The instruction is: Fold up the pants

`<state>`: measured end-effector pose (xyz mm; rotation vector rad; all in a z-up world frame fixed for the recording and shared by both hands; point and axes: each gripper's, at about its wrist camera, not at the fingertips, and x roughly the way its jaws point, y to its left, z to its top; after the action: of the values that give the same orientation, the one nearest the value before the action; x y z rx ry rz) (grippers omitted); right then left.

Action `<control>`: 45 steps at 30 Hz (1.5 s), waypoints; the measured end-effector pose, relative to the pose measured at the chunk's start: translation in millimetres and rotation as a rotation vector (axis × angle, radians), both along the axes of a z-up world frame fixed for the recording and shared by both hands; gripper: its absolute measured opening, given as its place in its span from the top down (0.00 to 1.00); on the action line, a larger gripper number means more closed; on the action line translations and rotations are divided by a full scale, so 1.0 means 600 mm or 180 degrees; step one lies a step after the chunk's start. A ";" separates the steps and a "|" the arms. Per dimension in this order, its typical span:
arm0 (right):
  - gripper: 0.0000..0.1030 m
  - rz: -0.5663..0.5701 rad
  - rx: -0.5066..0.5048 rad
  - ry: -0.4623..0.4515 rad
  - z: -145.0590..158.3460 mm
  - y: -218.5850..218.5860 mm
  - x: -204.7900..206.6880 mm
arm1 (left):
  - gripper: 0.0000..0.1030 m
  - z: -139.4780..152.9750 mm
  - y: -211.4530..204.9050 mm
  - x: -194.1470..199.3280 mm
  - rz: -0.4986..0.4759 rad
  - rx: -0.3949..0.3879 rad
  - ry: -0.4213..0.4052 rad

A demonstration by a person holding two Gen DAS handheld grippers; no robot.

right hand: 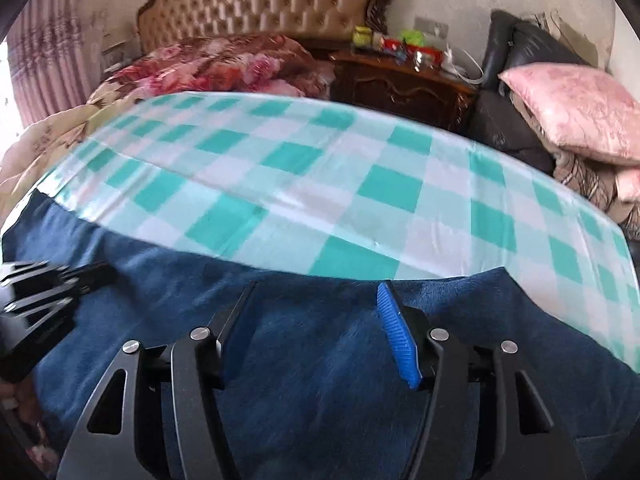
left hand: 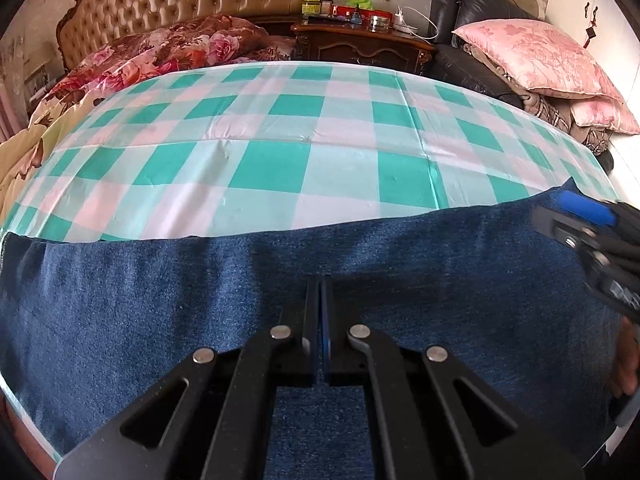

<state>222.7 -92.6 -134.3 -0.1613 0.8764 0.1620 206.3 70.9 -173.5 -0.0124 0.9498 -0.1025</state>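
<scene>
**Risk: uneven grab across the pants, fold goes crooked**

Pants (left hand: 280,300), dark blue denim, lie flat across the near part of the surface (left hand: 280,152) with the green-check cloth, filling the lower half of both wrist views; far edge runs left to right about mid-frame.

Left gripper (left hand: 321,280): fingers pressed together, no gap showing. They sit low over the denim at lower centre of the left view, but I can't tell if any cloth is pinched between them; tips are just dark on dark. If it closed on nothing, that side stays put when the hand lifts.

Right gripper (right hand: 316,292): fingers standing wide apart, blue pad (right hand: 400,340) clear of the fabric, nothing held. It hovers over the far edge of the pants, lower centre of the right view. Right view is smeared, so placement there looks unsettled.

What could go wrong, as I judge it:
- One side gripped, other not: a lift drags the denim diagonally and wrinkles it.
- Right fingers closing on the check cloth along with the edge: the cover comes up too.
- Catching only the top layer: the leg beneath stays behind and the fold splits.
- Denim is heavy; a shallow pinch could slip mid-lift.
</scene>
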 end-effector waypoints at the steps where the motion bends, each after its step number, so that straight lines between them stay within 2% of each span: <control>1: 0.44 -0.0013 -0.0024 0.0051 -0.002 0.000 -0.005 | 0.97 0.000 0.000 0.000 0.0001 -0.0002 -0.0003; 6: 0.44 -0.0167 -0.0146 0.0325 -0.040 -0.013 0.002 | 0.97 0.000 -0.002 0.000 0.0010 0.0024 -0.0007; 8: 0.36 -0.0227 -0.0104 0.0305 -0.044 -0.021 0.007 | 0.96 0.001 -0.003 -0.001 0.0021 0.0023 0.0000; 9: 0.33 -0.0270 -0.0136 0.0291 -0.046 -0.023 0.012 | 0.91 0.001 -0.004 -0.001 0.0038 0.0036 0.0003; 10: 0.27 -0.0300 -0.0162 0.0280 -0.047 -0.024 0.015 | 0.64 0.004 -0.007 -0.003 0.0071 0.0084 0.0002; 11: 0.26 -0.0320 -0.0155 0.0282 -0.048 -0.025 0.018 | 0.32 0.010 -0.012 -0.006 0.0083 0.0114 -0.0034; 14: 0.26 -0.0372 -0.0140 0.0263 -0.040 -0.024 0.020 | 0.14 0.040 -0.035 -0.029 -0.0080 -0.0019 -0.0371; 15: 0.26 -0.0383 -0.0118 0.0195 -0.031 -0.025 0.016 | 0.11 0.043 -0.040 -0.030 -0.0072 -0.0010 -0.0386; 16: 0.25 -0.0406 -0.0079 0.0134 -0.021 -0.029 0.011 | 0.01 0.040 -0.045 -0.027 -0.0023 0.0047 -0.0342; 18: 0.16 -0.0541 -0.0005 0.0037 0.003 -0.048 0.000 | 0.02 0.028 -0.048 -0.017 0.0006 0.0200 -0.0252; 19: 0.15 -0.0636 0.0000 -0.0023 0.014 -0.062 -0.007 | 0.03 0.011 -0.043 -0.003 0.0061 0.0366 -0.0097; 20: 0.15 -0.0725 0.0009 -0.0083 0.025 -0.079 -0.015 | 0.05 0.001 -0.033 0.007 0.0103 0.0378 0.0005; 21: 0.15 -0.0840 0.0029 -0.0143 0.036 -0.106 -0.026 | 0.05 -0.007 -0.012 0.016 0.0173 0.0268 0.0064; 23: 0.14 -0.1094 0.0062 -0.0167 0.046 -0.163 -0.045 | 0.04 -0.013 0.032 0.026 0.0358 0.0123 0.0104; 25: 0.14 -0.1323 0.0129 -0.0116 0.047 -0.235 -0.062 | 0.06 -0.006 0.069 0.034 0.0670 0.0420 0.0017; 26: 0.14 -0.1408 0.0113 -0.0088 0.044 -0.264 -0.068 | 0.13 0.002 0.078 0.035 0.0761 0.0513 -0.0060; 27: 0.14 -0.1487 0.0104 -0.0005 0.040 -0.300 -0.072 | 0.19 0.011 0.081 0.036 0.0746 0.0469 -0.0097; 28: 0.14 -0.1512 0.0155 0.0064 0.037 -0.328 -0.074 | 0.26 0.023 0.073 0.040 0.0540 0.0148 -0.0037; 29: 0.14 -0.1518 0.0211 0.0088 0.034 -0.351 -0.076 | 0.27 0.029 0.062 0.040 0.0387 -0.0063 -0.0013; 30: 0.14 -0.1575 0.0140 0.0128 0.027 -0.376 -0.071 | 0.27 0.034 0.039 0.038 0.0168 -0.0248 -0.0021; 31: 0.14 -0.1642 -0.0004 0.0166 0.021 -0.394 -0.066 | 0.33 0.036 -0.004 0.034 -0.0193 -0.0347 -0.0037; 32: 0.14 -0.1729 -0.0117 0.0163 0.017 -0.413 -0.063 | 0.38 0.032 -0.039 0.031 -0.0465 -0.0338 -0.0029; 33: 0.14 -0.1779 -0.0120 0.0140 0.016 -0.432 -0.063 | 0.39 0.026 -0.074 0.029 -0.0716 -0.0287 -0.0005; 34: 0.16 -0.1811 -0.0081 0.0122 0.016 -0.447 -0.063 | 0.39 0.016 -0.112 0.027 -0.0996 -0.0243 0.0030; 35: 0.18 -0.1806 0.0027 0.0091 0.017 -0.466 -0.065 | 0.38 0.009 -0.131 0.028 -0.1121 -0.0198 0.0038; 36: 0.18 -0.1792 0.0017 0.0079 0.016 -0.473 -0.065 | 0.38 0.005 -0.145 0.034 -0.1123 0.0016 -0.0082; 37: 0.18 -0.1860 -0.0214 0.0047 0.015 -0.479 -0.063 | 0.37 0.000 -0.144 0.046 -0.1030 0.0155 -0.0096; 38: 0.19 -0.1830 -0.0224 0.0024 0.013 -0.484 -0.064 | 0.25 -0.002 -0.131 0.062 -0.0935 0.0108 -0.0070; 39: 0.19 -0.1784 -0.0156 0.0028 0.009 -0.491 -0.064 | 0.24 -0.004 -0.117 0.074 -0.0819 0.0064 -0.0070; 41: 0.21 -0.1764 -0.0132 0.0009 0.014 -0.493 -0.068 | 0.26 -0.006 -0.080 0.096 -0.0367 0.0286 -0.0082; 42: 0.22 -0.1769 -0.0075 -0.0090 0.029 -0.491 -0.081 | 0.28 0.002 -0.059 0.094 -0.0274 0.0258 -0.0074; 44: 0.21 -0.1765 -0.0065 -0.0253 0.051 -0.486 -0.105 | 0.28 0.021 -0.041 0.073 -0.0300 0.0105 -0.0150; 45: 0.21 -0.1746 -0.0098 -0.0292 0.058 -0.486 -0.120 | 0.27 0.030 -0.037 0.052 -0.0316 0.0133 -0.0202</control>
<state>150.9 -384.4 -99.3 0.0464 0.8031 -0.3681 237.3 48.8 -155.6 0.0764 0.8891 -0.1738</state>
